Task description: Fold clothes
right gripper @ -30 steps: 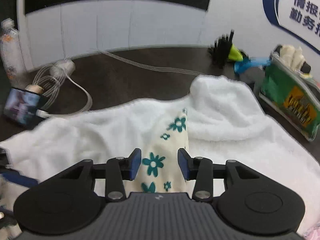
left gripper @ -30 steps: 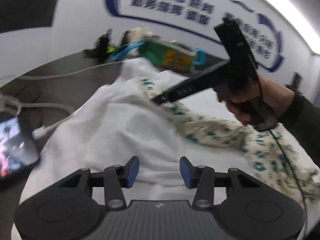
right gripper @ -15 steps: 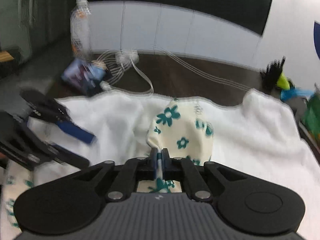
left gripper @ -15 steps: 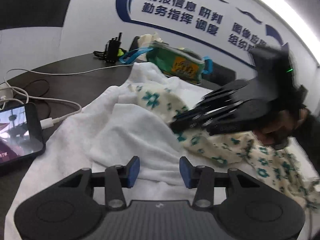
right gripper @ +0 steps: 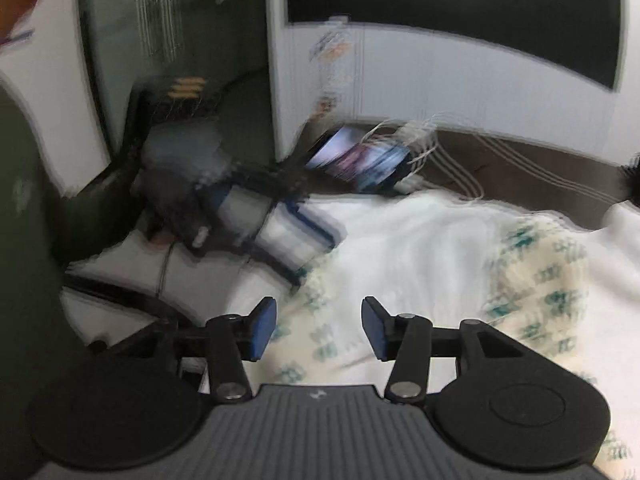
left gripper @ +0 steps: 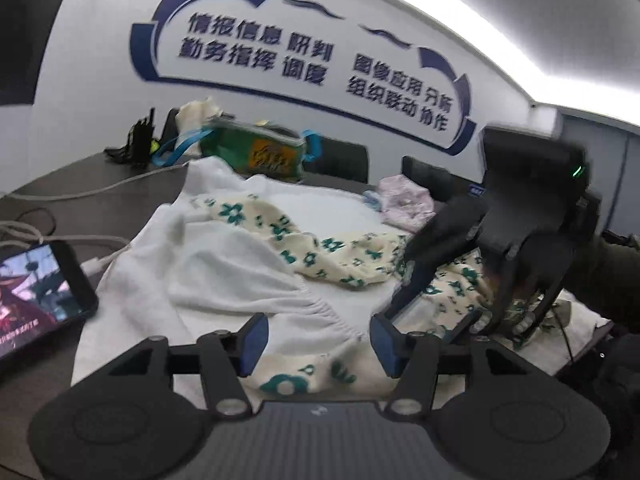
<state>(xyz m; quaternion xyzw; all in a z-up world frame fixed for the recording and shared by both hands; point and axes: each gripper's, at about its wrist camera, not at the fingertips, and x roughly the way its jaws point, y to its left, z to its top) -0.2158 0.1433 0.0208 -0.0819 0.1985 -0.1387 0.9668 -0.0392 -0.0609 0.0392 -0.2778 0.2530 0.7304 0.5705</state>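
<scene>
A dark table (left gripper: 100, 184) fills the scene, and nearly all of it near the cameras is covered by a white towel (left gripper: 224, 264), which serves as the landmark here. On the wall behind the towel, large blue Chinese lettering (left gripper: 256, 50) sits inside a curved blue frame; the motion blur and the lens curve make the characters hard to read with any certainty. Across the middle of the towel lies the cream garment with teal flowers (left gripper: 316, 248), rumpled, running from the towel's far left fold to its near right edge, with one end reaching under the left gripper (left gripper: 316, 338). That gripper hovers over the towel's near edge with its blue pads spread apart and nothing between them. The right gripper (right gripper: 318, 326) hangs over the garment at the towel's near right side, likewise released, its fingers wide with only cloth below them. Behind the towel stands a green pouch with an orange label (left gripper: 256, 154), its print unreadable. Beyond the towel's far right corner is a small pink garment (left gripper: 404, 202). Left of the towel a phone (left gripper: 36, 296) lies with its screen lit and a white cable (left gripper: 100, 264) plugged in
</scene>
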